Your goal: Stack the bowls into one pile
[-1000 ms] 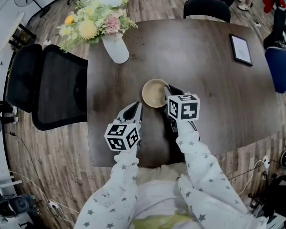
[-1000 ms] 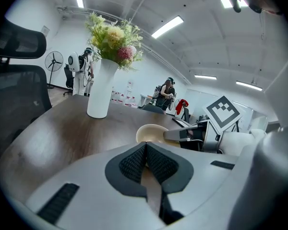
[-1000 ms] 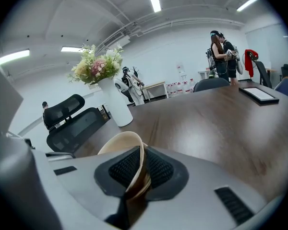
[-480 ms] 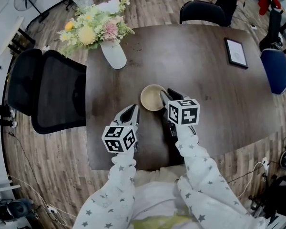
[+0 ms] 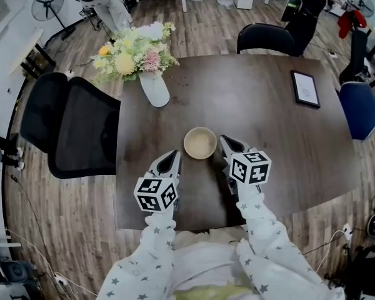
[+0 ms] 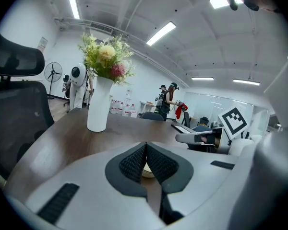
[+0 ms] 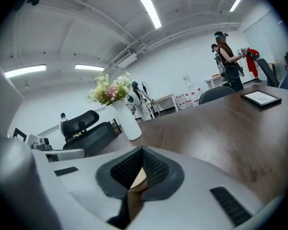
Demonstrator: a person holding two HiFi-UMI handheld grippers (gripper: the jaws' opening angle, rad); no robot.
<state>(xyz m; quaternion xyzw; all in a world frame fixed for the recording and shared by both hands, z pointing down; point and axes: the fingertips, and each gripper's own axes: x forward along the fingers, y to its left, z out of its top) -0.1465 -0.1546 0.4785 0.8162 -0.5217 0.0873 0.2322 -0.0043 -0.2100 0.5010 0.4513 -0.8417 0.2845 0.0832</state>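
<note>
A beige bowl (image 5: 200, 143) stands upright on the dark wooden table (image 5: 269, 124), near its front middle; I cannot tell whether others are nested in it. My left gripper (image 5: 175, 155) hovers just left of and nearer than the bowl, shut and empty (image 6: 145, 145). My right gripper (image 5: 223, 140) is just right of the bowl, clear of its rim. Its jaws have just been closing and now stand shut with nothing between them (image 7: 142, 150). Both gripper views show a sliver of the bowl (image 7: 138, 178) beyond the closed pads (image 6: 146, 170).
A white vase of flowers (image 5: 155, 86) stands at the table's far left. A framed picture (image 5: 305, 87) lies at the far right. A black mesh chair (image 5: 75, 124) is on the left, a dark chair (image 5: 265, 39) at the far side, a blue seat (image 5: 361, 108) on the right.
The right gripper was at the bowl's right rim, opened, then drew off to the right and shut empty. The bowl stays on the table. Both grippers have lifted a little.
</note>
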